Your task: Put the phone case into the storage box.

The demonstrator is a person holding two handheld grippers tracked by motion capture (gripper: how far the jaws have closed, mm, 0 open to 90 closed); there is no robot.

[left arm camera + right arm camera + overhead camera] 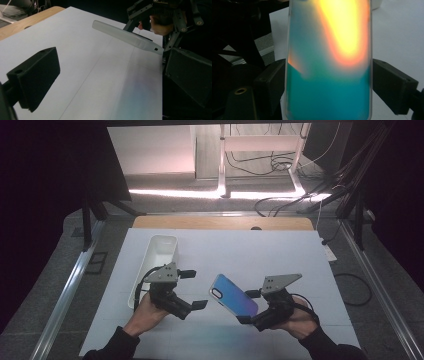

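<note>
An iridescent blue-violet phone case [232, 295] hangs above the white table sheet [280, 255], tilted, its camera cutout toward the left. My right gripper [248, 306] is shut on its lower end. In the right gripper view the case [329, 50] glows teal and orange between the two black jaws of that gripper [329, 87]. My left gripper [194, 289] stands open and empty just left of the case, not touching it. From the left gripper view the case [127, 37] appears edge-on, held by the right gripper [160, 27], beyond the wide-apart jaws of my left gripper [112, 75].
A long white bin [157, 255] lies on the sheet behind the left hand. A wooden table edge [220, 222] runs along the back. Metal rails [65, 295] border both sides, with cables [280, 165] on the floor beyond.
</note>
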